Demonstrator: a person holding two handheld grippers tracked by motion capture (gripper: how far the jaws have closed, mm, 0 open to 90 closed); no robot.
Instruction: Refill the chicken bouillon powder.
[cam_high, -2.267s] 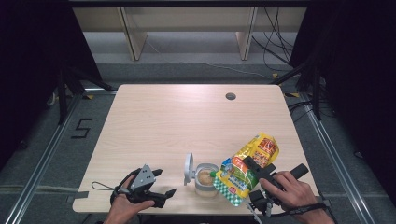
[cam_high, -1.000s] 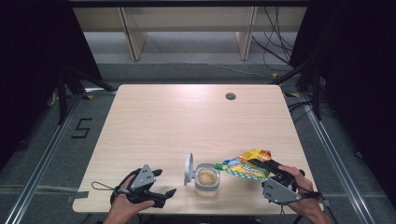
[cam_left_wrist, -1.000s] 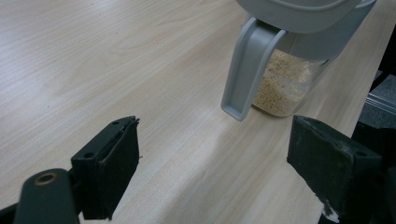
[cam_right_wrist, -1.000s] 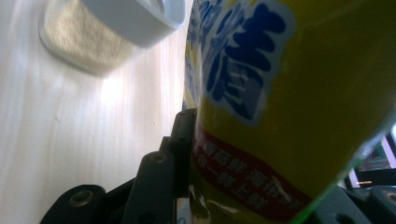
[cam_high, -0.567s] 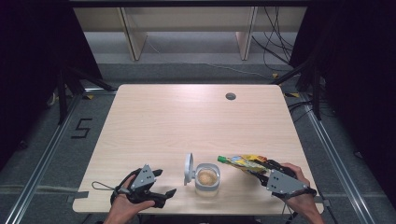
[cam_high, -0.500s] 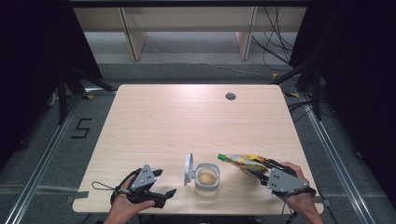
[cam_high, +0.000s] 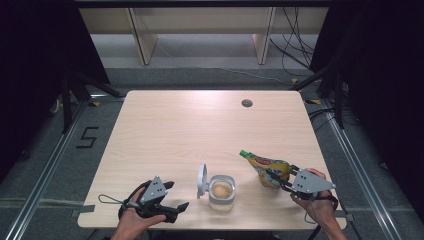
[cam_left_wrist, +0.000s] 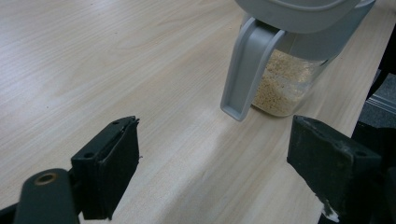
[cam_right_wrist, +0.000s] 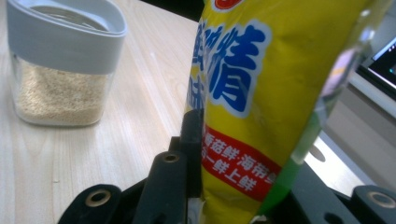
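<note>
A yellow printed bag (cam_high: 267, 167) with a green top edge sits on the table (cam_high: 200, 130), right of a clear jar (cam_high: 222, 191) of pale grains. My right gripper (cam_high: 274, 179) is shut on the bag's lower part; its jaws have just been closing with the bag between them. In the right gripper view the bag (cam_right_wrist: 261, 93) rises between the black jaws, with the jar (cam_right_wrist: 60, 70) to its left. The jar's grey lid (cam_high: 202, 180) stands flipped up. My left gripper (cam_high: 176, 196) rests open at the front left, and its view faces the jar (cam_left_wrist: 280, 84).
A round cable hole (cam_high: 246, 103) lies near the table's far right. Wooden shelf legs (cam_high: 142, 35) stand beyond the far edge. Metal rails (cam_high: 45, 170) run along the floor on both sides.
The bag came away from above the jar, moving right and down; it now rests on the table with its green top pointing up and left. The left gripper has not moved.
</note>
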